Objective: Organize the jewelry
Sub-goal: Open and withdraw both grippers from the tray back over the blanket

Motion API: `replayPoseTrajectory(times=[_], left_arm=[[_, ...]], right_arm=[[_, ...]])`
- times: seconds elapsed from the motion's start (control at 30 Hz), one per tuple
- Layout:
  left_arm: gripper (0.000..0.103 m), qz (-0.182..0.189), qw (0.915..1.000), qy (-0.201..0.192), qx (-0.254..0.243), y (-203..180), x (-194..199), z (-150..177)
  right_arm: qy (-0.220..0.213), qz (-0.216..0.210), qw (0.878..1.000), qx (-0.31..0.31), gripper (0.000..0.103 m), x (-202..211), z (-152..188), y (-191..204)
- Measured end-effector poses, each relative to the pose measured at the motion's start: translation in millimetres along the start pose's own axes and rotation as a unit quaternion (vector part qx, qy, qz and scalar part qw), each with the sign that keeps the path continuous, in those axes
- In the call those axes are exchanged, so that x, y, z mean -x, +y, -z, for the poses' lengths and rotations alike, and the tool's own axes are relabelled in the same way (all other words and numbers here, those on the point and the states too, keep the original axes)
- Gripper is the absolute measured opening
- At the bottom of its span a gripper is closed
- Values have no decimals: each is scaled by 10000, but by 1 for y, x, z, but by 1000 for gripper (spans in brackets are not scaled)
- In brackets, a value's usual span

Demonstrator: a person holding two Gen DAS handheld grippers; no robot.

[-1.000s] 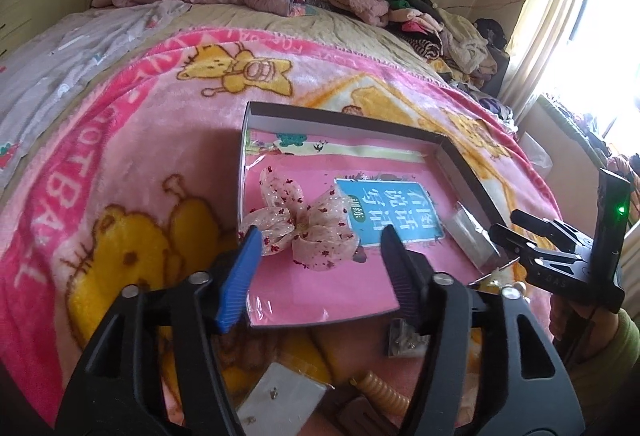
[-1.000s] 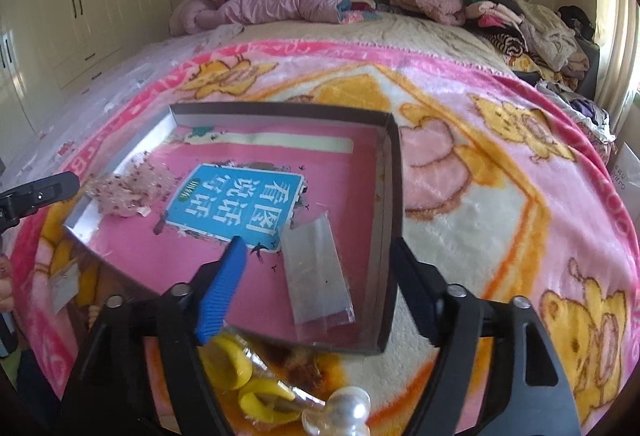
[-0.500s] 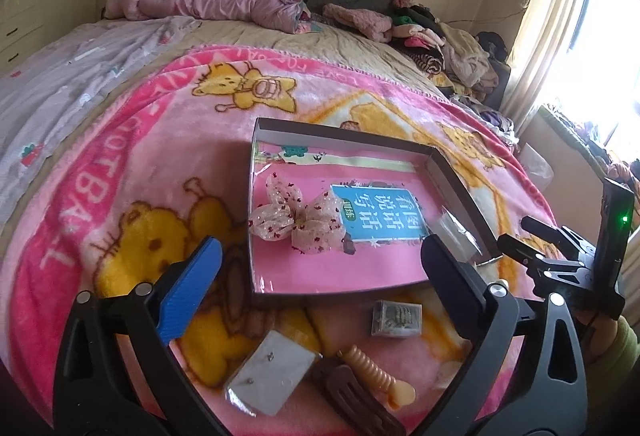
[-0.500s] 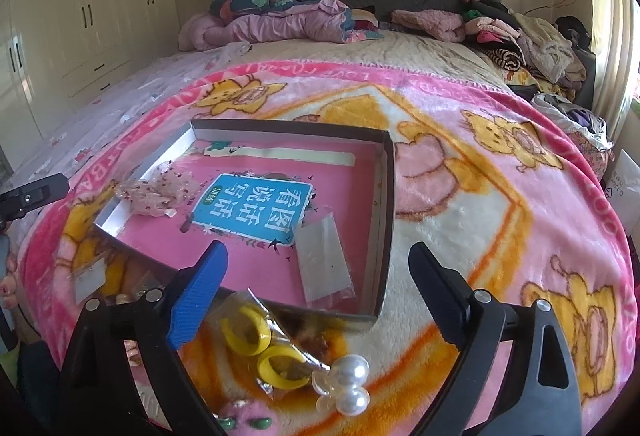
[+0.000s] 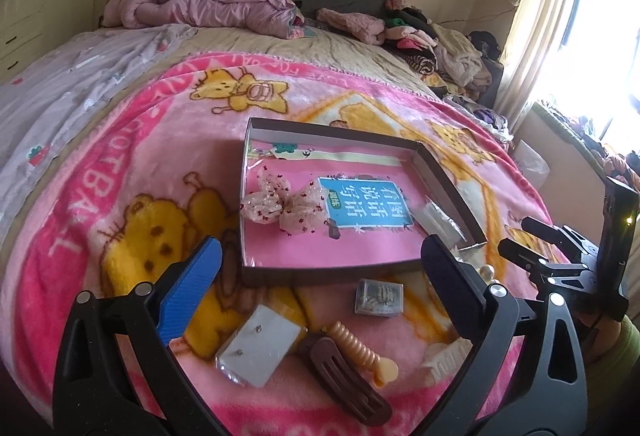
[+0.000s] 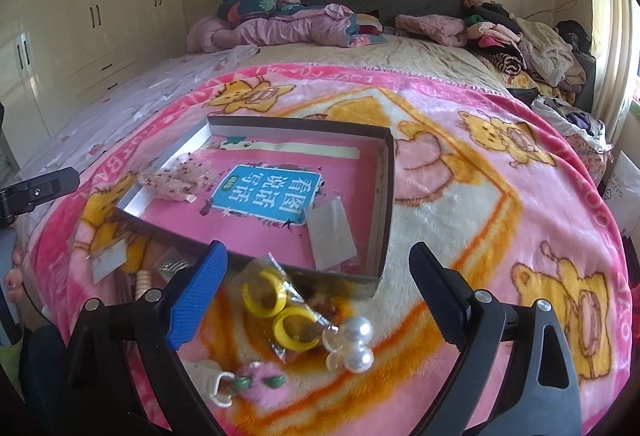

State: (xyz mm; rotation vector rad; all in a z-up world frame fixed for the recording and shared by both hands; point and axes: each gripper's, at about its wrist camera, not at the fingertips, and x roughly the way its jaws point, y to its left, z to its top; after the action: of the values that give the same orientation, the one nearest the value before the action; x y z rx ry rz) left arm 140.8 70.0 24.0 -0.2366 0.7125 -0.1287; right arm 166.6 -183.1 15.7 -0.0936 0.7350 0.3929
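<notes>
A shallow box (image 5: 320,273) (image 6: 382,196) with a pink floor lies on the blanket. A sheer speckled bow (image 5: 285,205) (image 6: 176,178) and a clear packet (image 6: 331,232) lie inside. My left gripper (image 5: 320,276) is open and empty, above the items before the box: a small earring card (image 5: 259,348), a brown hair clip (image 5: 344,376), a beige spiral clip (image 5: 362,350), a small clear case (image 5: 378,297). My right gripper (image 6: 318,276) is open and empty over a bag of yellow rings (image 6: 276,304), beside a pearl clip (image 6: 354,346) and a pink fuzzy piece (image 6: 260,382).
The pink cartoon blanket (image 5: 120,172) covers the bed. Piled bedding (image 6: 280,24) and clothes (image 6: 528,48) lie at the headboard. A white comb-like clip (image 5: 444,360) lies at the near right in the left wrist view. Wardrobes (image 6: 80,24) stand at the left.
My left gripper opened, let go of the bow in the box and drew back toward the near edge. My right gripper also opened wider and pulled back from the box.
</notes>
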Motion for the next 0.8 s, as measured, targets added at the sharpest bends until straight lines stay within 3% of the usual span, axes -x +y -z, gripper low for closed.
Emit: replayPoseTrajectory(times=[0.8], left_arm=[[91,-229,9995,203,121,10,20,44]], right_arm=[[129,-259,9985,472,93,33,41,27]])
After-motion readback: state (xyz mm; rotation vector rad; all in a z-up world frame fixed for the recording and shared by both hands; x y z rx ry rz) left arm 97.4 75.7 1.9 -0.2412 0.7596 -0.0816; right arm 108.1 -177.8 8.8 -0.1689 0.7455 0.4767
